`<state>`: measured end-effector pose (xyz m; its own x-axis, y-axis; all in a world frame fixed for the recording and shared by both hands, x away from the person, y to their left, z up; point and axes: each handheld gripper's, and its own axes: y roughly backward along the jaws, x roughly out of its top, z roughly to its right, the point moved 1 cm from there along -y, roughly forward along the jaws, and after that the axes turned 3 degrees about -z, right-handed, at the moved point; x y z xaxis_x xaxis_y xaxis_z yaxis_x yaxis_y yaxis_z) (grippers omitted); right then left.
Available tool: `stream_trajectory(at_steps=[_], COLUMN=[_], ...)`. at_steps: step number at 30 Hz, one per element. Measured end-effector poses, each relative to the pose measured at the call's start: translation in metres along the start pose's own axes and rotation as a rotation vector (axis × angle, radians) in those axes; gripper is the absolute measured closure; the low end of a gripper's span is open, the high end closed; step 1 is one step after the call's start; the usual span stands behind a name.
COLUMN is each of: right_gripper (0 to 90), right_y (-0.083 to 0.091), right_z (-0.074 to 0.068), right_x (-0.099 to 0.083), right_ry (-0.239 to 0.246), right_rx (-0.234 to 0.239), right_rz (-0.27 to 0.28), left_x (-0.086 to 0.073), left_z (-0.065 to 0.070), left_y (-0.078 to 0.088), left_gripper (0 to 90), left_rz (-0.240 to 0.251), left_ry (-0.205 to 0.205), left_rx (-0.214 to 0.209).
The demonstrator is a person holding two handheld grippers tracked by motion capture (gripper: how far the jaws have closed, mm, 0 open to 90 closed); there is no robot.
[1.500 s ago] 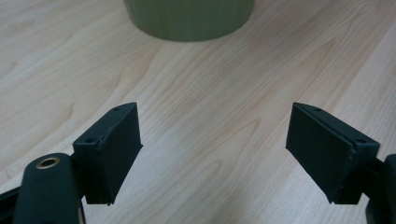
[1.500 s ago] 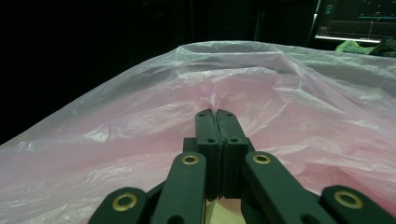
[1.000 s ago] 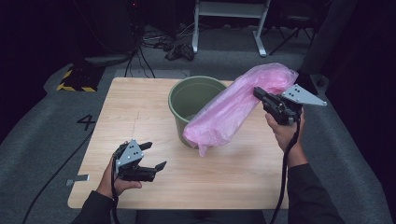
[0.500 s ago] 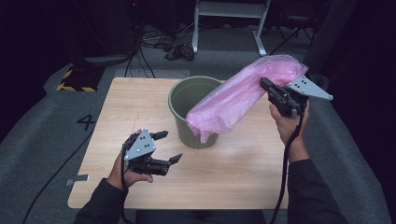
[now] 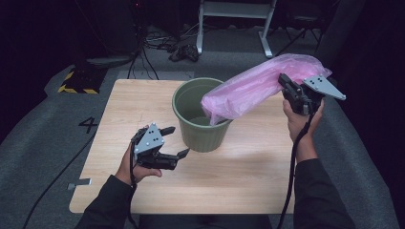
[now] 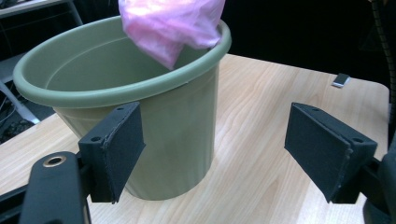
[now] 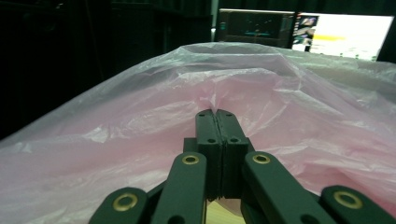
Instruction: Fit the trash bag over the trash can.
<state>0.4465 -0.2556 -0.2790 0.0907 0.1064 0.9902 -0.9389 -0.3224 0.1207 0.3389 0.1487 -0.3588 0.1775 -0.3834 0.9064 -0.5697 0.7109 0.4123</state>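
Your right hand-held gripper point(image 5: 286, 82), right of centre in the high view, is clenched on the pink plastic bag point(image 5: 253, 88). In the right gripper view both pads point(image 7: 216, 122) sit flat together with a fold of film pinched between them. The bag hangs off that pinch and slants down to the left, its loose lower end drooping over the rim and into the mouth of the green plastic bin point(image 5: 198, 114) at mid-frame. Holding it high and at an angle looks meant to let the free end fall inside, likely to line the bin.

Your left hand-held gripper point(image 5: 174, 143), lower left of the bin, is released. In the left gripper view the two pads stand wide apart with nothing between them: one in front of the bin wall point(image 6: 182, 135), the other over the bare wooden surface point(image 6: 261, 140). It points at the bin's side, just beside it and not touching, probably ready to steady the bin or catch the bag's edge.

The bin stands upright on the surface point(image 5: 248, 181), and only the bag tip is in so far.
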Motion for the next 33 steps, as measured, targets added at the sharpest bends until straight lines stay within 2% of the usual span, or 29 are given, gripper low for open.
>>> stream_trajectory(at_steps=[2, 6, 13, 20, 25, 29, 31, 33], right_gripper=[90.0, 90.0, 89.9, 89.8, 89.6, 89.6, 89.5, 89.3], right_y=[-0.001, -0.002, -0.004, -0.002, -0.003, -0.004, -0.003, -0.001], right_z=[0.001, -0.005, -0.024, -0.052, -0.066, -0.076, -0.081, -0.086], right_x=[0.000, -0.001, -0.008, -0.020, -0.029, -0.035, -0.037, -0.038], right_ry=[-0.012, 0.011, 0.067, 0.146, 0.172, 0.189, 0.196, 0.211], right_rx=[-0.003, -0.023, 0.008, 0.074, 0.138, 0.207, 0.261, 0.286], right_rz=[0.002, -0.002, -0.011, -0.022, -0.035, -0.048, -0.061, -0.066], left_x=[0.003, 0.008, 0.018, 0.026, 0.029, 0.030, 0.031, 0.032], left_z=[0.000, 0.000, 0.002, 0.001, 0.001, 0.001, 0.001, 0.001], left_y=[-0.002, -0.006, -0.015, -0.021, -0.025, -0.028, -0.029, -0.031], left_gripper=[19.5, 19.7, 20.0, 20.4, 20.9, 21.5, 21.6, 22.0], left_rz=[0.003, 0.012, 0.021, 0.024, 0.025, 0.018, 0.017, 0.015], left_ry=[-0.003, -0.007, -0.011, -0.010, -0.007, -0.011, -0.011, -0.015], left_rx=[0.001, 0.003, 0.006, 0.014, 0.016, 0.029, 0.031, 0.044])
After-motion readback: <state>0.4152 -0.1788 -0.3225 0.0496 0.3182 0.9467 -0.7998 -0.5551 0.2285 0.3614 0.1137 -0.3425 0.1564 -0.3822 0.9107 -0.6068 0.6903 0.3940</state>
